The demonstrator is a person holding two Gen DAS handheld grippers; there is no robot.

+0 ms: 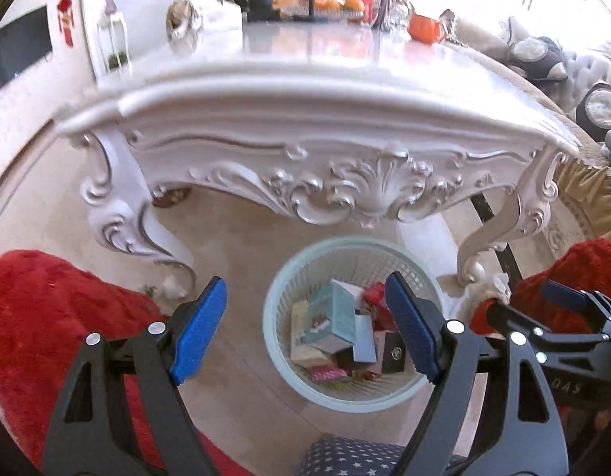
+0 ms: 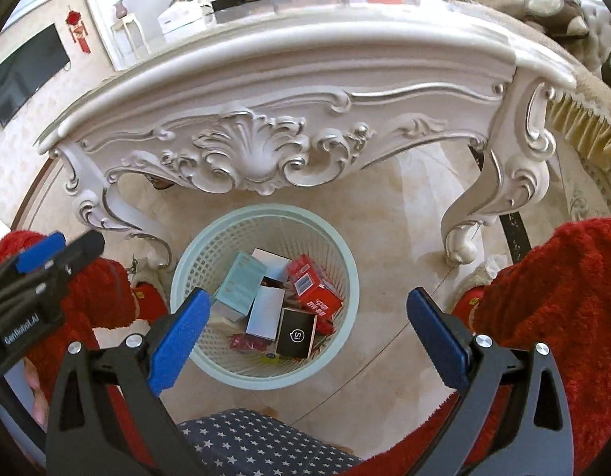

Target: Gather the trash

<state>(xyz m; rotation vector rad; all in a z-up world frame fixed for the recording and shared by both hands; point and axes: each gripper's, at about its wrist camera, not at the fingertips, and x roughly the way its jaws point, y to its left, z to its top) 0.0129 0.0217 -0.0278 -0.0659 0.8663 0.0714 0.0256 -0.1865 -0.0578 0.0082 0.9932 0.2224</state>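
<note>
Hovering open and empty, the left tool (image 1: 305, 329) and right tool (image 2: 309, 341) frame one basket (image 2: 262, 377) of boxes (image 2: 315, 287) below two table legs (image 2: 504, 182).

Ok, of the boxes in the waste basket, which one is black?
The black box with a small white round logo, lying at the near side of the pale green basket, just below the red box. The others are teal, white or red.
</note>
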